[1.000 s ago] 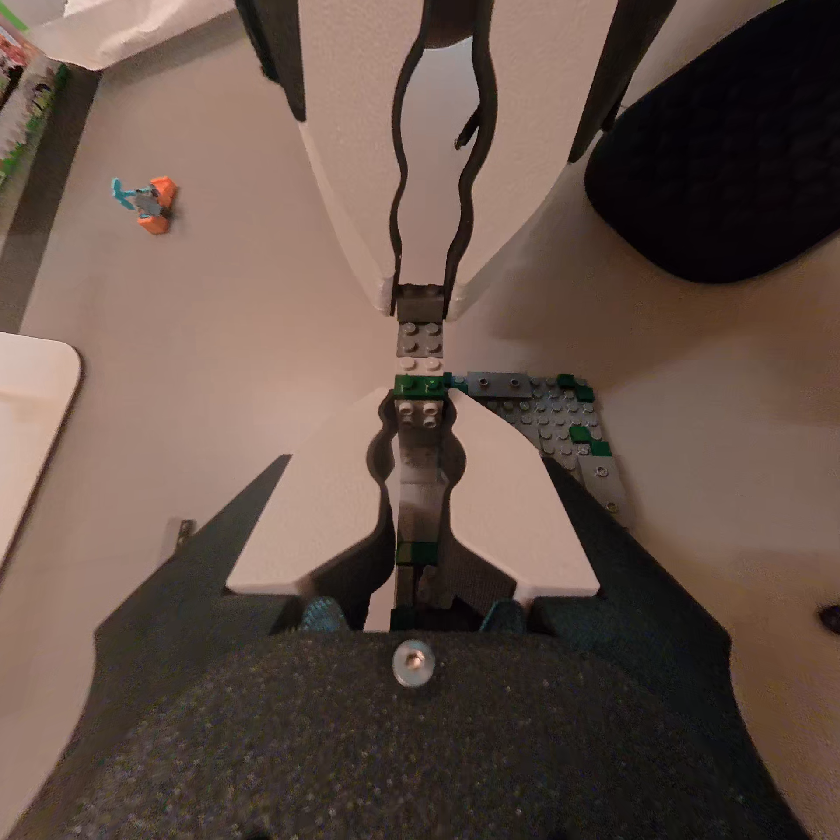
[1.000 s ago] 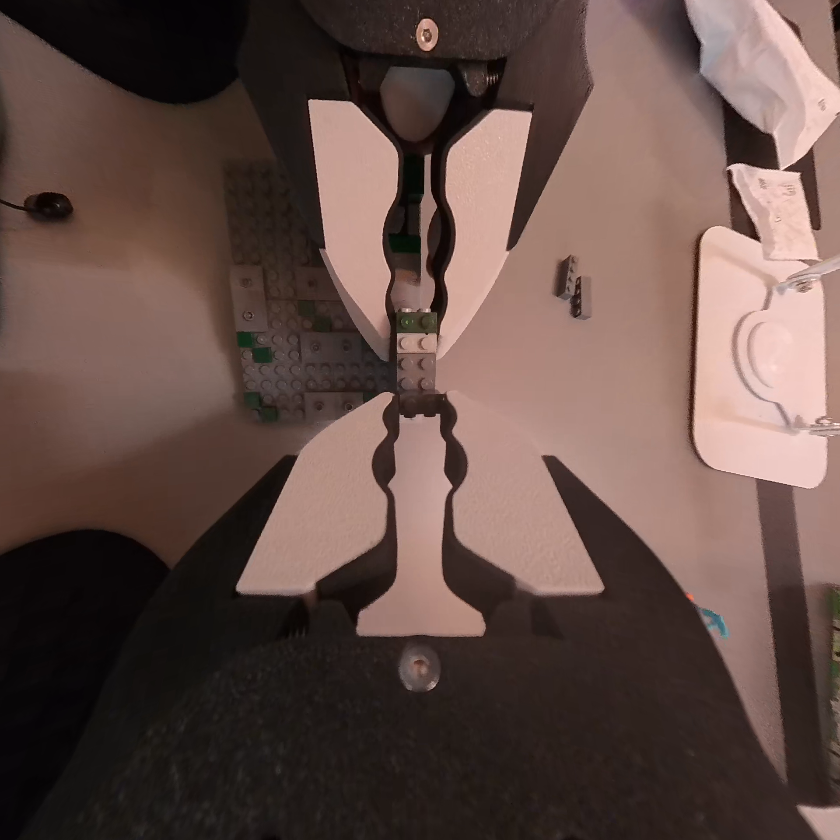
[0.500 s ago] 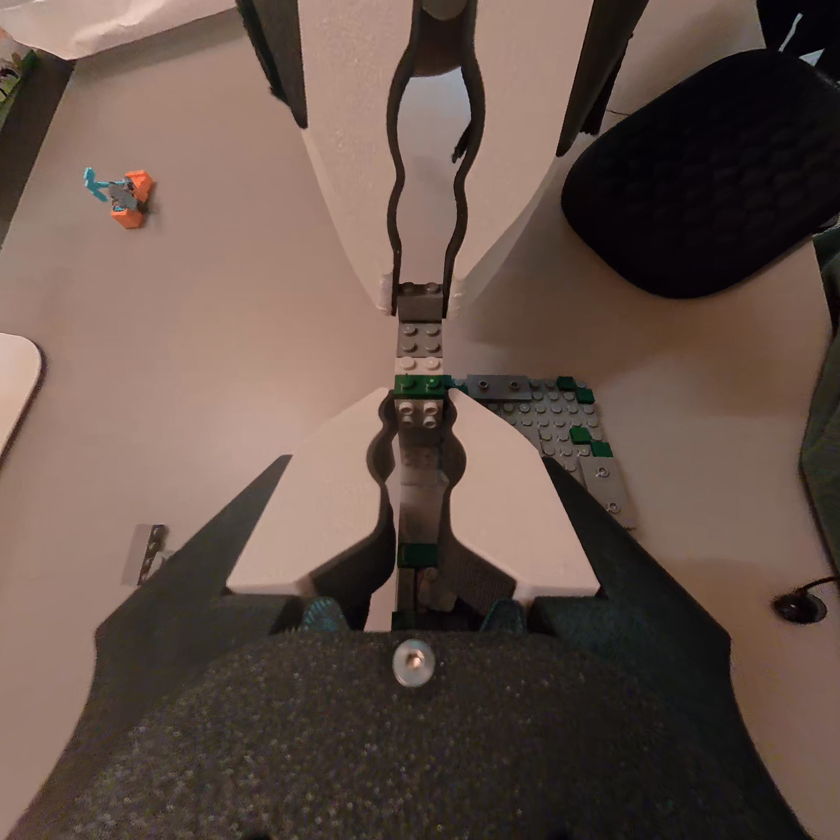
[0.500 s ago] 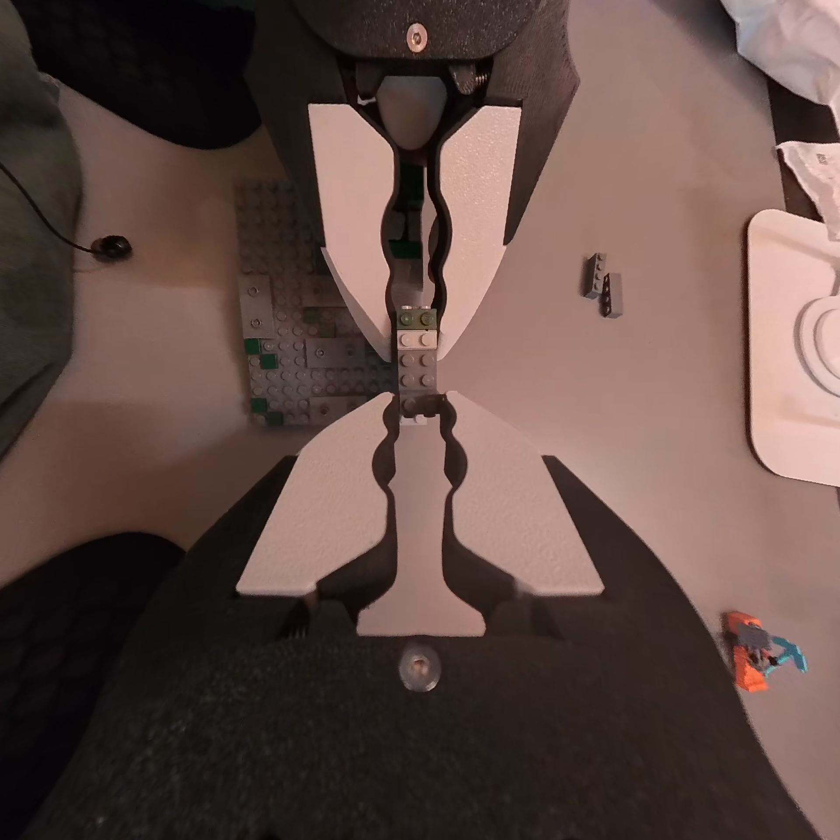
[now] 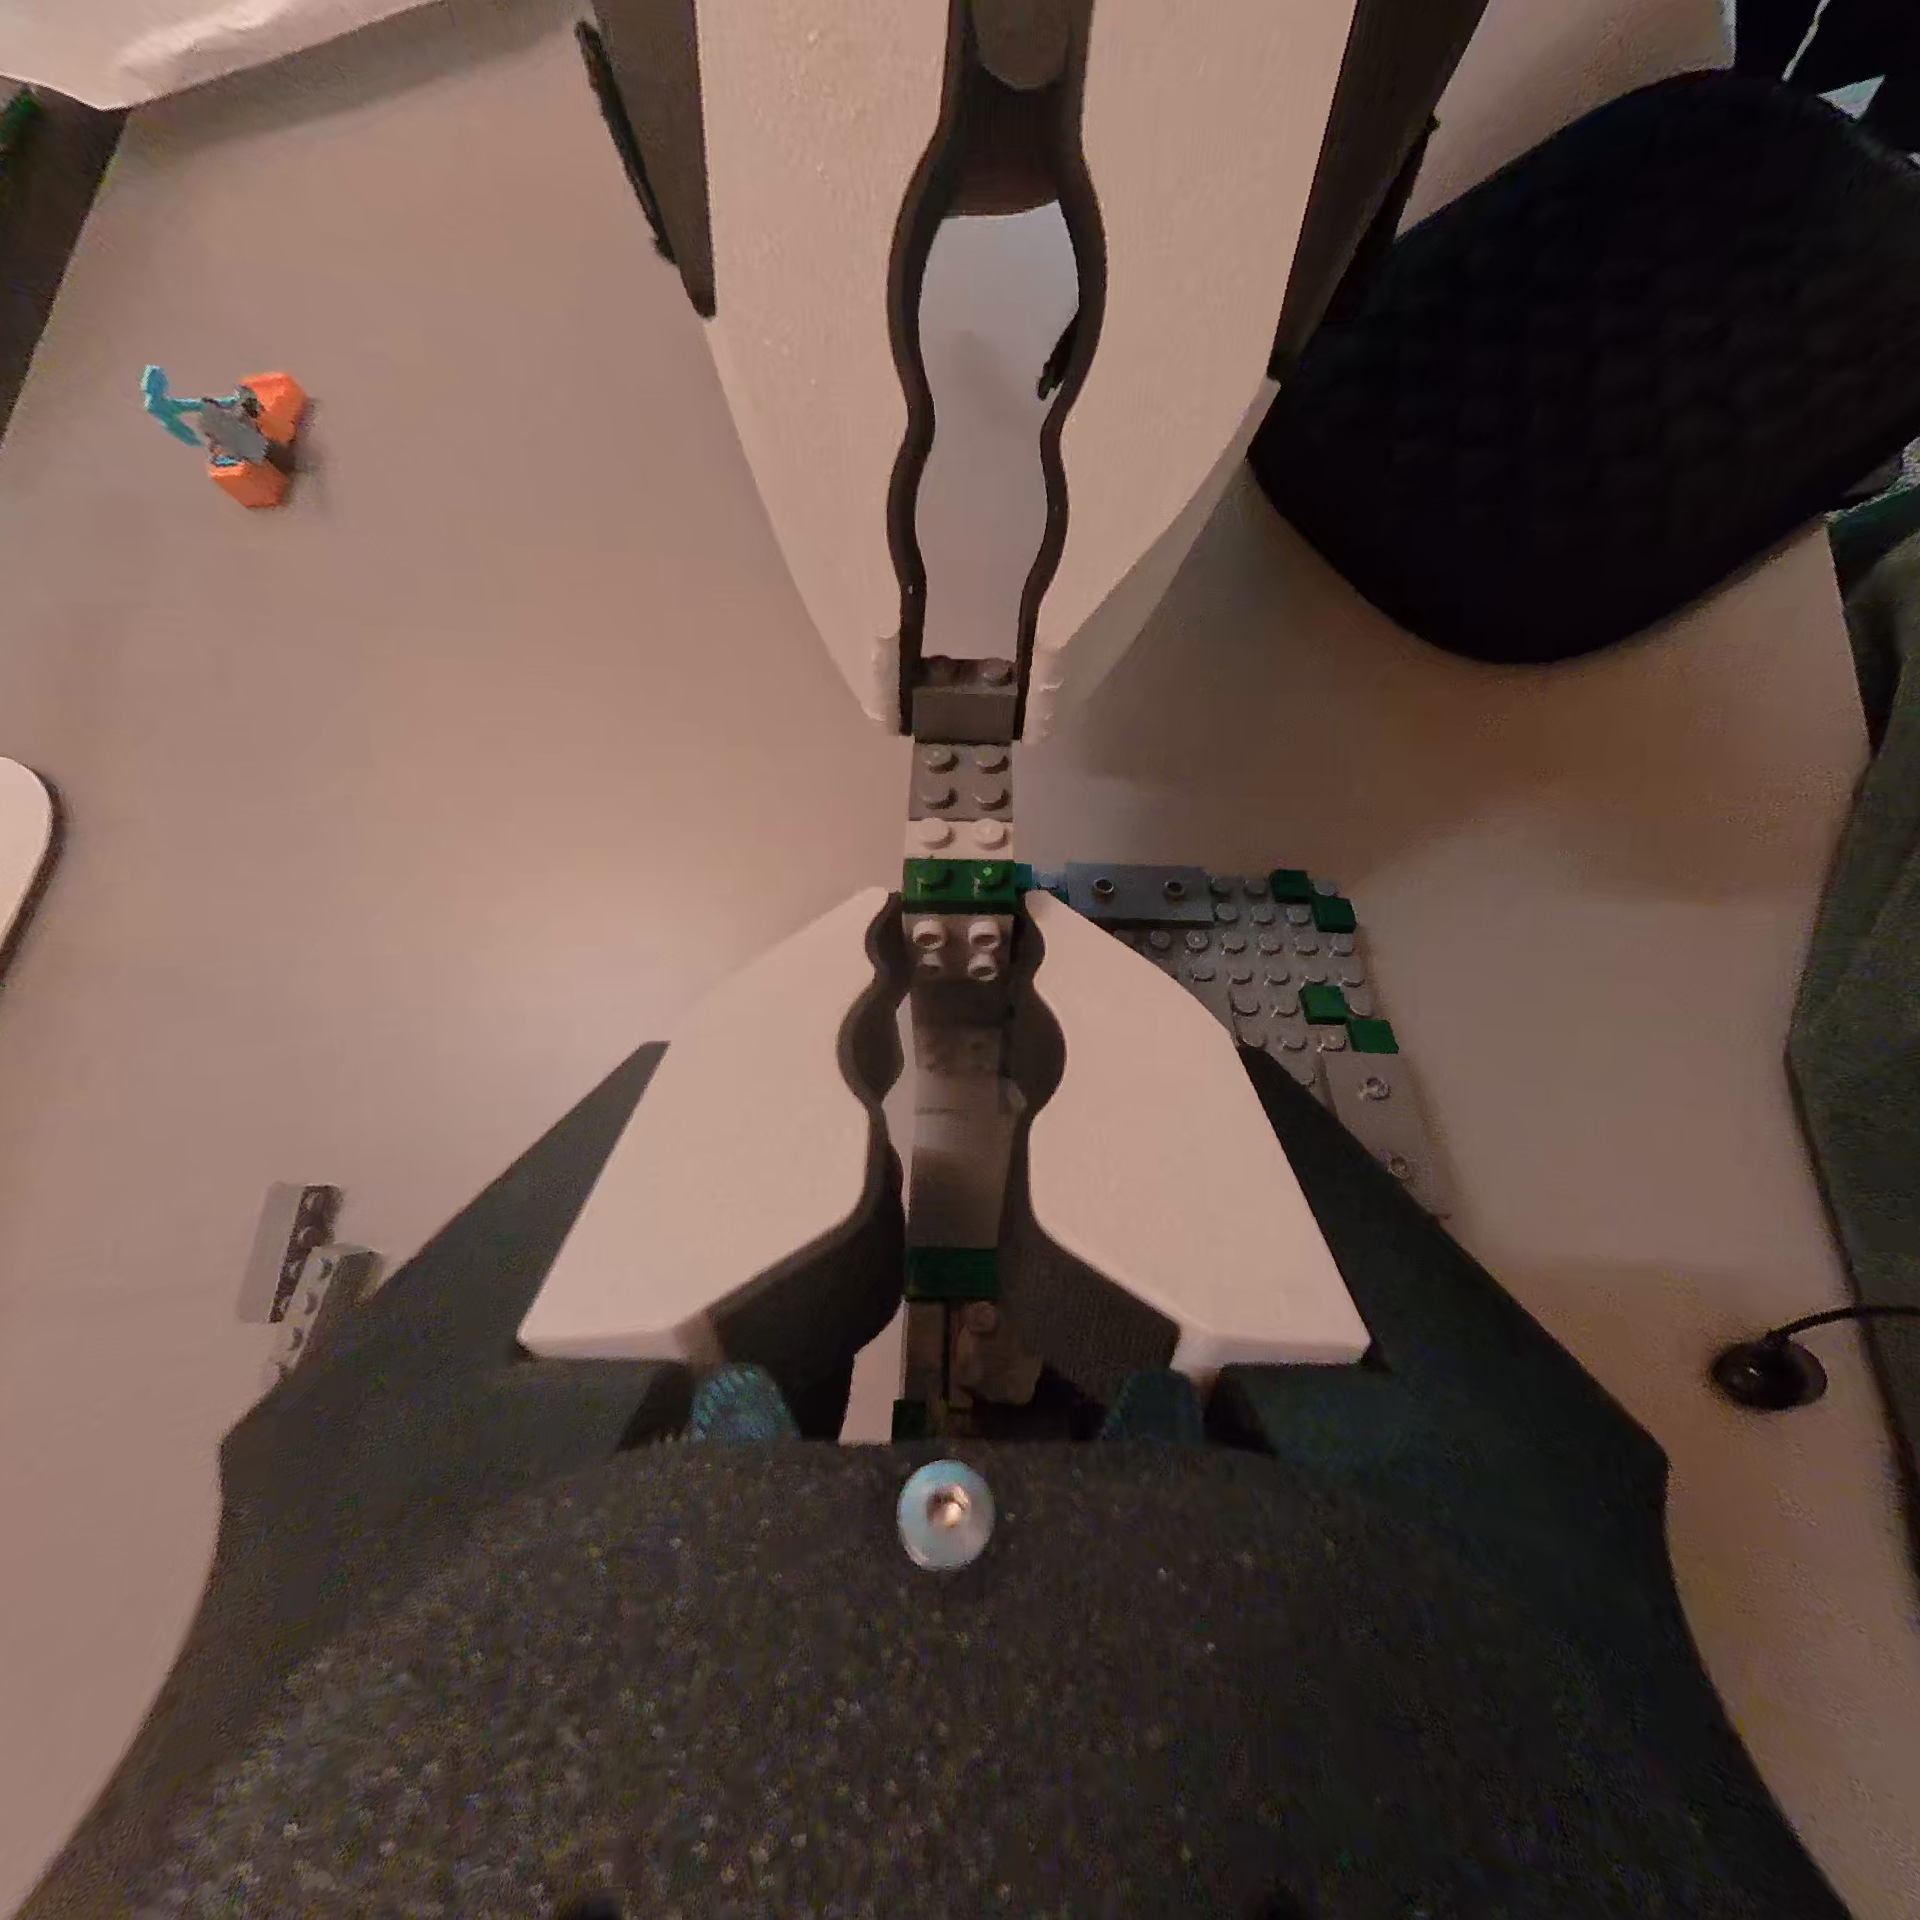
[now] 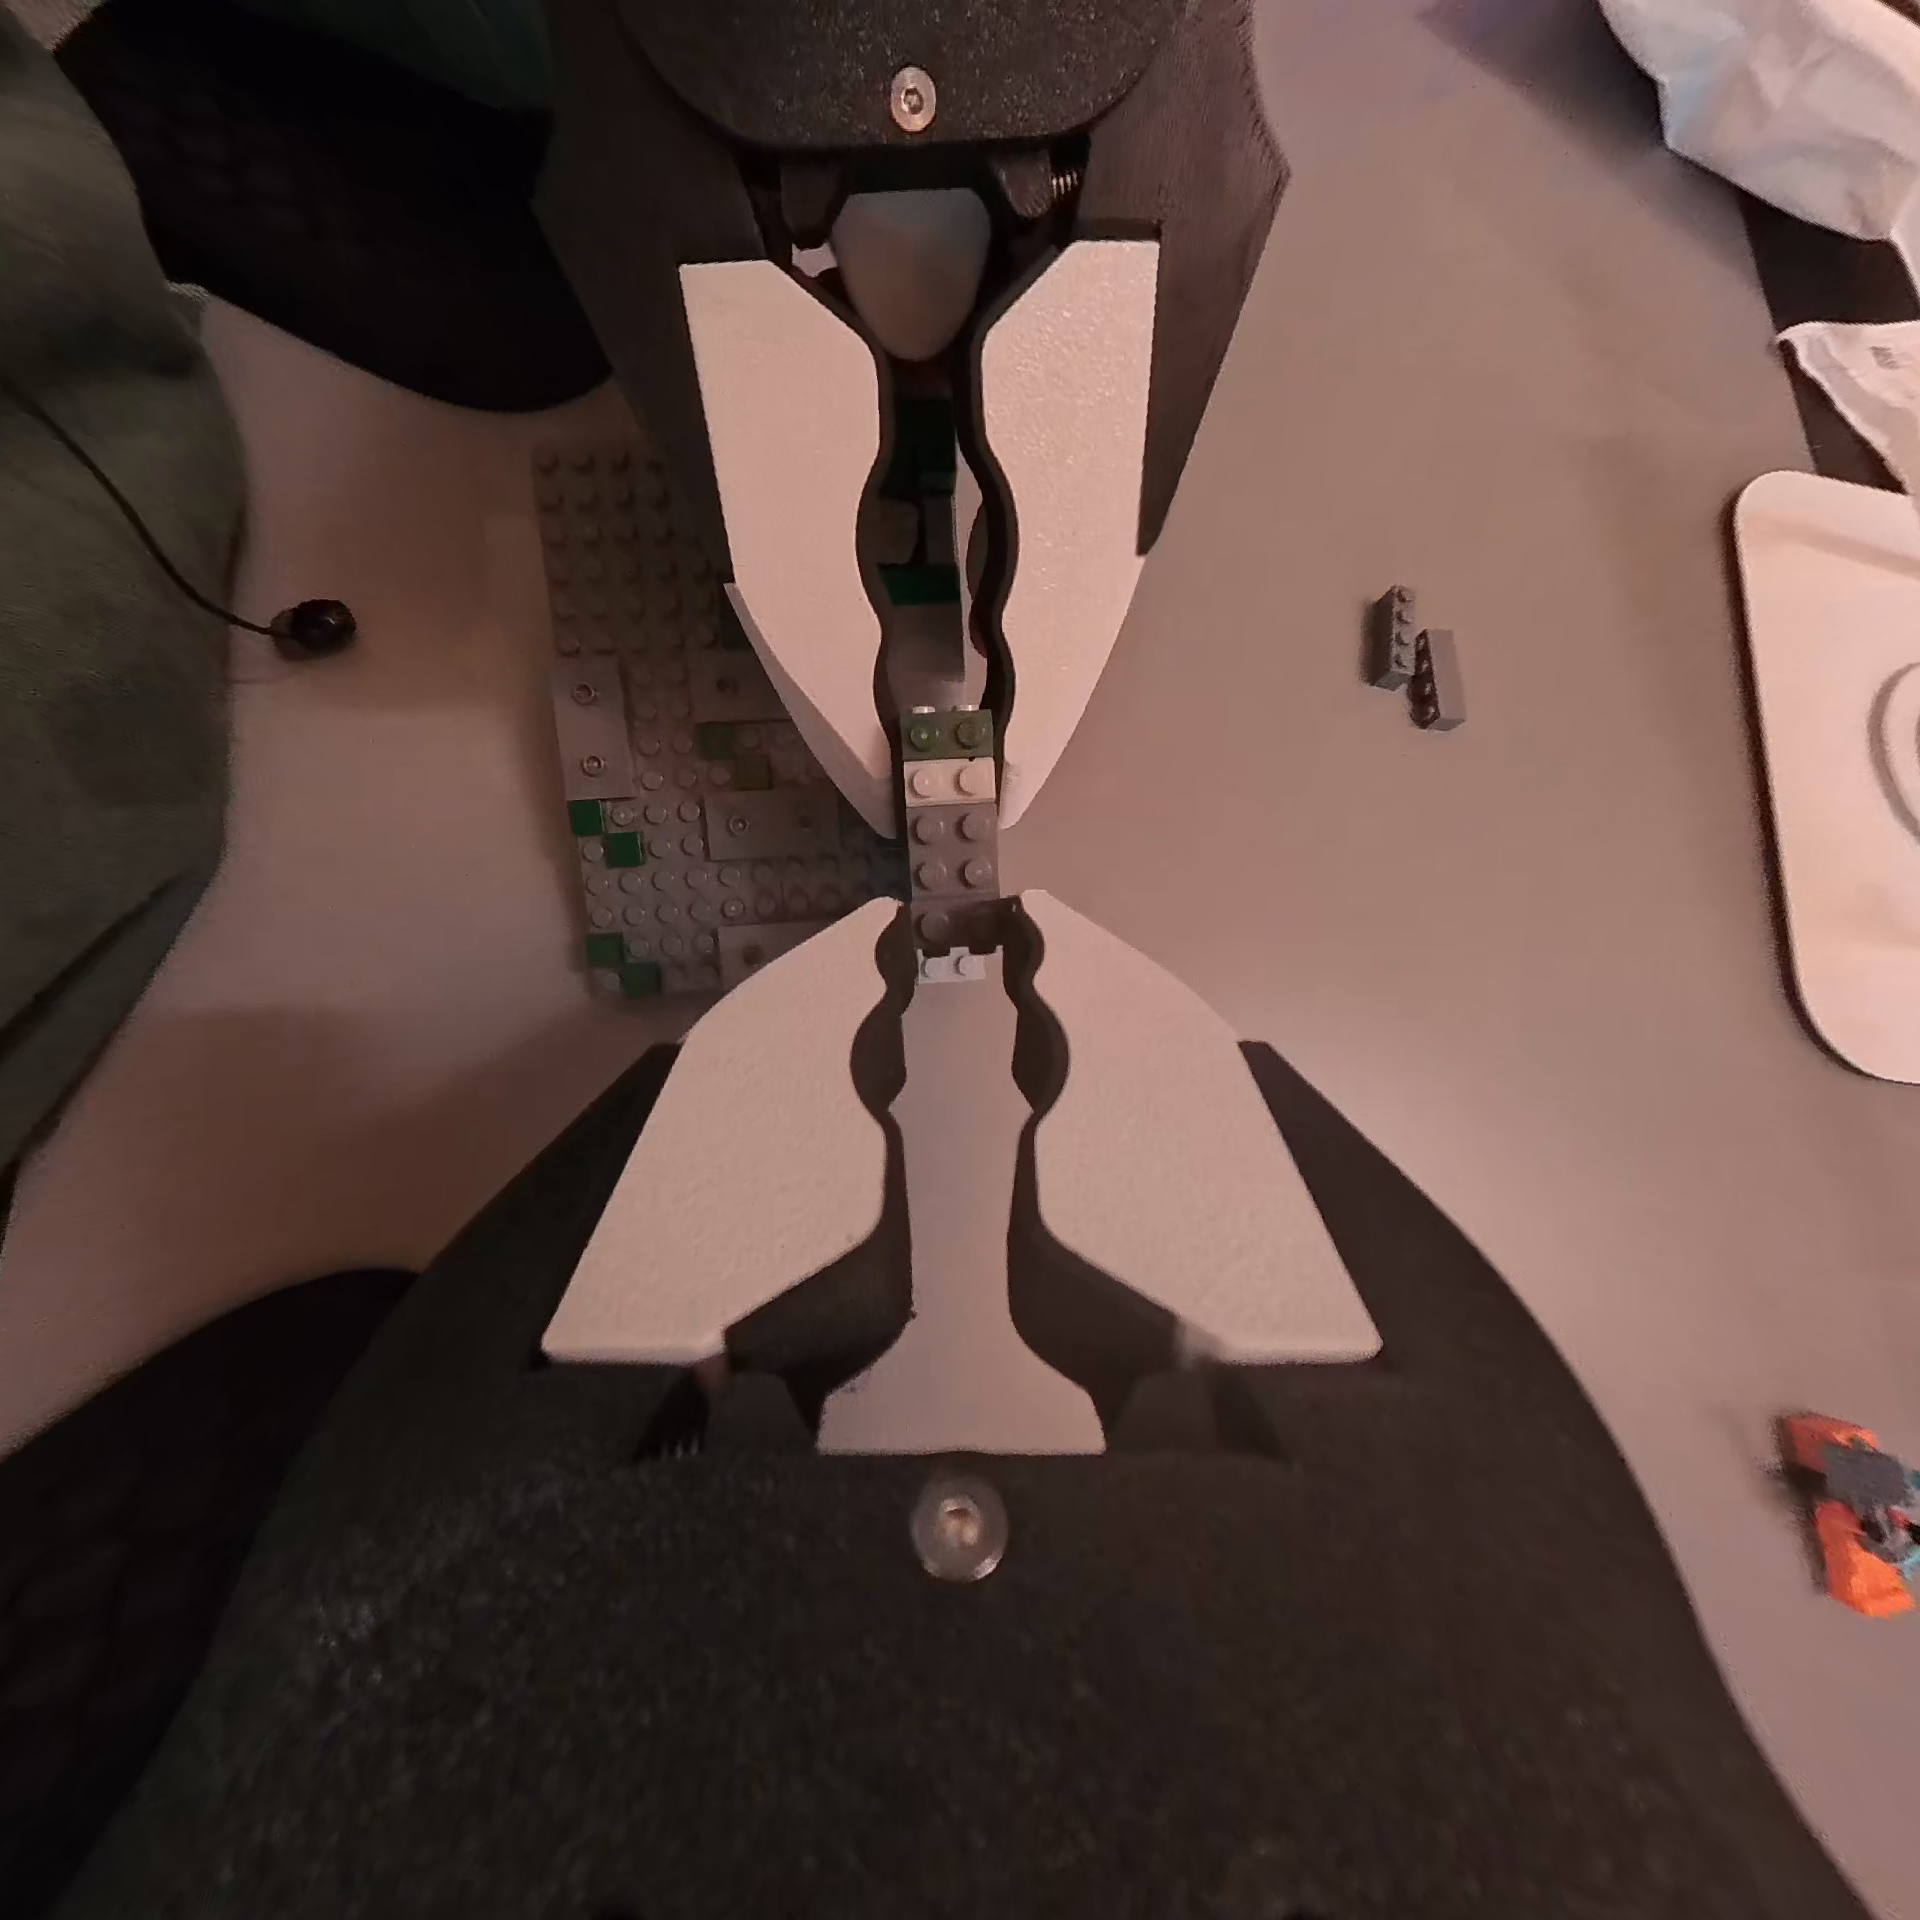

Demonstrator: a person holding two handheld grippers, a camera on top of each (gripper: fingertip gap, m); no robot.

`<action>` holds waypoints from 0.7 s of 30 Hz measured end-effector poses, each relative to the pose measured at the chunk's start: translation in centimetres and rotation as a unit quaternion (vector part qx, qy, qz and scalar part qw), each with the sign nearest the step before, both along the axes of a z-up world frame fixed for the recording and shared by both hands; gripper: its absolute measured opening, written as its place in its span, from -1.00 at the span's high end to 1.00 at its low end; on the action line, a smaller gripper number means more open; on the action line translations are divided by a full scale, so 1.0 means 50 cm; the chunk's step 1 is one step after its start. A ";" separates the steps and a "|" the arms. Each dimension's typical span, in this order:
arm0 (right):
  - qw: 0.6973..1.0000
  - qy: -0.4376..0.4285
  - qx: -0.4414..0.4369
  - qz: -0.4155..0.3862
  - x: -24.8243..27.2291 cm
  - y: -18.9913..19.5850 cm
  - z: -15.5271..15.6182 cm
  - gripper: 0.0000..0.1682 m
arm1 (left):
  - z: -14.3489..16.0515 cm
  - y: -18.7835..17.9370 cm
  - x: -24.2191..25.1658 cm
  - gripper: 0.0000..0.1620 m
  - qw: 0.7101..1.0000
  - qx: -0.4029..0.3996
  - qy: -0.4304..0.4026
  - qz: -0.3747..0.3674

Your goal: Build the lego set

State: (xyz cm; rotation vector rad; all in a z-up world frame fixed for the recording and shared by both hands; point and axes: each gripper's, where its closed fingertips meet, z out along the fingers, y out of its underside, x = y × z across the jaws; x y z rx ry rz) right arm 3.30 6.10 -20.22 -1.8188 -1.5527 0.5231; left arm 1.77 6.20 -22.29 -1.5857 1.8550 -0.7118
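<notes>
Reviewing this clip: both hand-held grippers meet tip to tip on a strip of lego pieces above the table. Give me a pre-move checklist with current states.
1. Left hand-held gripper shut on the lego strip at its green and light grey end: ok.
2. Right hand-held gripper shut on the dark grey brick at the strip's other end: ok.
3. Brick fully seated on the strip: cannot tell, the joint is hidden between the fingers.
4. Strip straight between the two grippers: ok.
5. Grey baseplate flat on the table, part hidden by the grippers: ok.
6. Spare dark grey bricks apart on the table: ok.
</notes>
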 end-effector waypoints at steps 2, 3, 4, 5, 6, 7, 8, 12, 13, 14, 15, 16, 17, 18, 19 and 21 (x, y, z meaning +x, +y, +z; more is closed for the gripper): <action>1.000 -0.002 0.000 -0.001 0.000 -0.003 -0.003 0.81 | -0.002 -0.001 0.000 0.79 1.000 0.010 0.006 -0.001; 1.000 -0.003 -0.001 -0.002 0.000 -0.005 -0.003 0.81 | -0.001 -0.002 0.001 0.79 1.000 0.016 0.006 -0.002; 1.000 -0.003 -0.002 -0.002 0.000 -0.007 -0.003 0.81 | 0.000 -0.005 0.000 0.79 1.000 0.014 0.009 -0.005; 1.000 -0.002 -0.003 -0.001 -0.001 -0.009 -0.002 0.81 | 0.002 -0.005 0.000 0.79 1.000 0.016 0.009 -0.005; 1.000 0.000 -0.002 0.000 -0.001 -0.010 -0.001 0.81 | 0.004 -0.006 0.000 0.79 1.000 0.015 0.010 -0.007; 1.000 0.004 -0.001 -0.001 -0.001 -0.010 0.001 0.81 | 0.006 -0.006 0.000 0.79 1.000 0.021 0.008 -0.006; 1.000 0.008 -0.001 0.000 -0.002 -0.011 0.003 0.81 | 0.007 -0.008 0.000 0.79 1.000 0.019 0.008 -0.008; 1.000 0.029 0.005 0.002 -0.005 -0.015 0.009 0.81 | 0.013 -0.011 -0.002 0.79 1.000 0.016 0.001 -0.008; 0.999 0.035 0.008 0.001 -0.006 -0.015 0.011 0.81 | 0.016 -0.011 -0.003 0.79 1.000 0.015 -0.001 -0.007; 0.999 0.040 0.013 0.001 -0.007 -0.015 0.014 0.81 | 0.018 -0.011 -0.003 0.79 1.000 0.017 -0.003 -0.007; 0.999 0.042 0.015 0.002 -0.007 -0.016 0.014 0.81 | 0.018 -0.012 -0.004 0.79 1.000 0.016 0.000 -0.008; 0.999 0.042 0.019 0.003 -0.008 -0.016 0.014 0.81 | 0.017 -0.011 -0.005 0.79 1.000 0.021 0.001 -0.007; 0.999 0.038 0.022 0.003 -0.008 -0.017 0.011 0.81 | 0.014 -0.013 -0.006 0.79 1.000 0.019 0.006 -0.009; 0.999 0.031 0.022 0.003 -0.008 -0.018 0.008 0.81 | 0.011 -0.014 -0.007 0.79 1.000 0.022 0.009 -0.009; 0.999 0.022 0.024 0.003 -0.008 -0.019 0.006 0.81 | 0.010 -0.014 -0.006 0.79 1.000 0.024 0.008 -0.009; 1.000 0.006 0.028 0.003 -0.006 -0.020 0.012 0.81 | 0.018 -0.014 -0.005 0.78 1.000 0.016 -0.002 -0.006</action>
